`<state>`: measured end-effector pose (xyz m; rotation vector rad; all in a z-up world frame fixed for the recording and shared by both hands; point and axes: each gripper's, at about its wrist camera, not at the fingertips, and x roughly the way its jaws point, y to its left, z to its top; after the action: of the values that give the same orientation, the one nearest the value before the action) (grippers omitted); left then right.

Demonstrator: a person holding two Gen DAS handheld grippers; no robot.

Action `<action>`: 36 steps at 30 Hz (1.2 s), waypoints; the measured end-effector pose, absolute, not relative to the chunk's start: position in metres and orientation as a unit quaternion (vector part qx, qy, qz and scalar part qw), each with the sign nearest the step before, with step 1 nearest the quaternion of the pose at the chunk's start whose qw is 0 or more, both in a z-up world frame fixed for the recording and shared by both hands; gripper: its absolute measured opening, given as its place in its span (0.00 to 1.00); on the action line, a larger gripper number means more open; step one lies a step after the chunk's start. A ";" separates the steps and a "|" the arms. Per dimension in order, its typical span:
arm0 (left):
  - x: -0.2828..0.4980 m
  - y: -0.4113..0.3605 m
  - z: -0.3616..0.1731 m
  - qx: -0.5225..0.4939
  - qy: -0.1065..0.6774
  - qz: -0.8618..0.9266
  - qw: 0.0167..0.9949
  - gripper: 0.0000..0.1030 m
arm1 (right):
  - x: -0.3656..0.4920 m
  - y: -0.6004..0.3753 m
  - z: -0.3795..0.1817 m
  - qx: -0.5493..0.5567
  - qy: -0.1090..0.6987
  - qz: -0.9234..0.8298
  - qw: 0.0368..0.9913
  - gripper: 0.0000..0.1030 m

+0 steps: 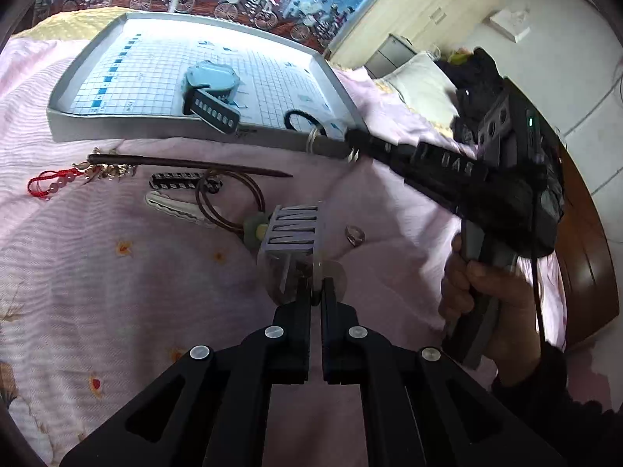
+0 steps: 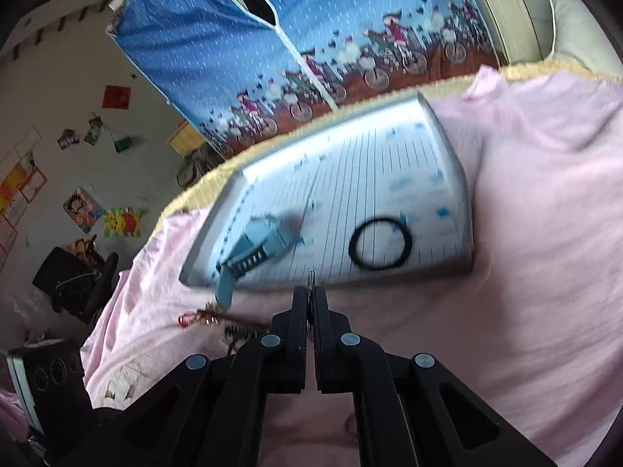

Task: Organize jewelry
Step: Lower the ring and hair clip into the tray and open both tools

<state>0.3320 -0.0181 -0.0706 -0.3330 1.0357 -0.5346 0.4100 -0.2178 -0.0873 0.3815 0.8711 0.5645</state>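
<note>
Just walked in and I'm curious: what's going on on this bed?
A person is sorting jewelry into a shallow grey tray. The right gripper holds a thin ring at the tray's near edge. A blue watch and black hair tie lie inside. The left gripper pinches a clear piece; other items lie on the blanket.

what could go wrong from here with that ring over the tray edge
1. The right hand-held gripper pinches a thin ring only at its edge, right over the tray wall; it could slip out and drop on the pink bedding instead.
2. The picture is blurred by motion; a fast release might hit the black band or the watch.
</note>
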 end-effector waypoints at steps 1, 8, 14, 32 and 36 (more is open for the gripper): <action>0.331 -0.016 -0.067 -0.160 0.472 -0.248 0.831 0.02 | 0.410 -0.218 -0.089 0.181 0.416 0.268 0.850 0.03; 0.332 -0.019 -0.039 -0.144 0.418 -0.257 0.859 0.01 | 0.409 -0.221 -0.076 0.188 0.374 0.281 0.864 0.03; 0.368 -0.021 -0.020 -0.178 0.368 -0.230 0.883 0.01 | 0.417 -0.238 -0.067 0.210 0.318 0.264 0.886 0.03; 0.450 -0.059 -0.086 -0.144 0.412 -0.170 0.884 0.03 | 0.440 -0.265 -0.099 0.192 0.348 0.189 0.898 0.06; 0.448 -0.054 -0.080 -0.151 0.427 -0.161 0.877 0.13 | 0.438 -0.262 -0.095 0.171 0.352 0.184 0.901 0.07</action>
<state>0.4476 -0.0542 -0.0795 -0.3155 0.8899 -0.3362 0.4377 -0.2618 -0.0952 0.3547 0.7282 0.3813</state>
